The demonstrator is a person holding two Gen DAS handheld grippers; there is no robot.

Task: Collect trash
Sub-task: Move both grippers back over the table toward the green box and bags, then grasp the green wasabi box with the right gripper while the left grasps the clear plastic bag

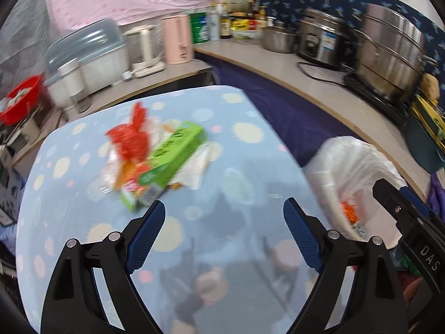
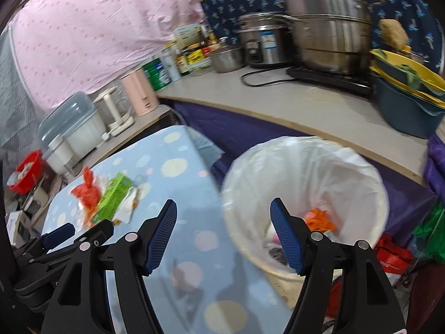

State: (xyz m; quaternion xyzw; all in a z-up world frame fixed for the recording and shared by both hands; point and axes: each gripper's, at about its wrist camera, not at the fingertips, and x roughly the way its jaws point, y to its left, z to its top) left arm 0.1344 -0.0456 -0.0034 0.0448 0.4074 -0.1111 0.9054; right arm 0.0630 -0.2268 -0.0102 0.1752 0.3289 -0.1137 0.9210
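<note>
Ahead and slightly left of the wide-open, empty left gripper (image 1: 224, 211) lies the trash pile (image 1: 155, 156), green box (image 1: 172, 153) slanting up-right; nearer than from the equally empty right gripper (image 2: 224, 213) by the bin (image 2: 370, 172).

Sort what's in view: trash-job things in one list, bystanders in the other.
Job:
green carton
red plastic wrapper
white wrappers
lined trash bin
orange wrapper already in the bin

Bystanders:
pink kettle
rice cooker
steel steamer pot
condiment bottles
red basin
</note>
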